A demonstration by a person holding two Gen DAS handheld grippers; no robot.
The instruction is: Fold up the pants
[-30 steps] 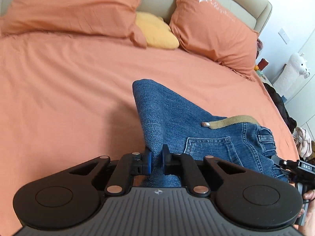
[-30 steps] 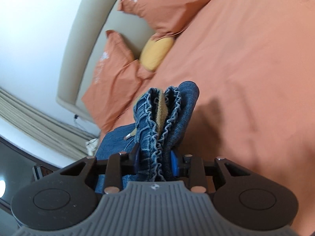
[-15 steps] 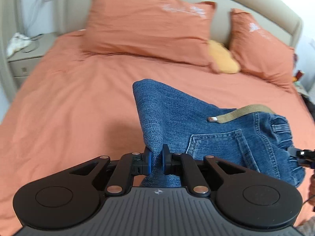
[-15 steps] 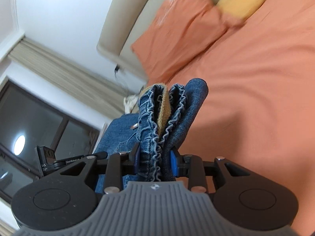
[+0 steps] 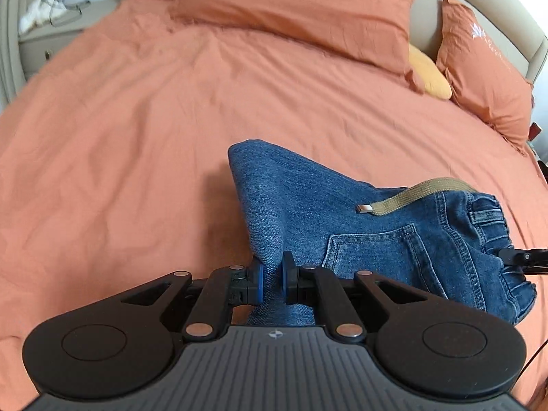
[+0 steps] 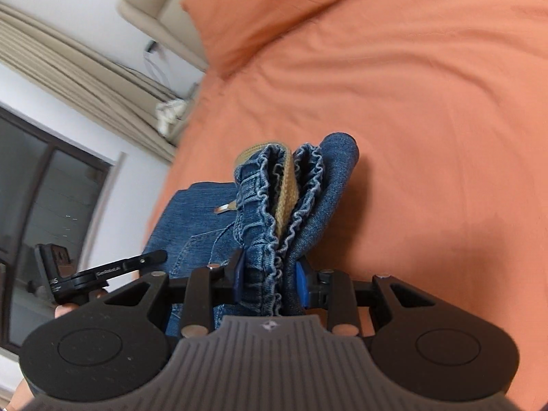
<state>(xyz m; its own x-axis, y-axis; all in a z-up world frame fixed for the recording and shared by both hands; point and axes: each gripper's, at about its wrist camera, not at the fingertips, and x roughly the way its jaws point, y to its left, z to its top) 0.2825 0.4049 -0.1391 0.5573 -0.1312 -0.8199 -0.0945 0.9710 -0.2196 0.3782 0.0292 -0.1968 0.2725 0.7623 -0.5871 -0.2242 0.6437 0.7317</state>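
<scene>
Blue jeans with a tan belt are held up above the orange bed between both grippers. My left gripper is shut on a folded denim edge at the left. My right gripper is shut on the bunched elastic waistband, with the tan belt sandwiched in the folds. A back pocket faces the left wrist camera. The right gripper's tip also shows in the left wrist view at the waistband.
The orange duvet spreads ahead and to the left. Orange pillows and a yellow cushion lie at the beige headboard. A nightstand stands at the far left. A window and curtains show in the right wrist view.
Both grippers have swung leftwards with the jeans still held. The views now take in the nightstand and window side. The grips have not changed.
</scene>
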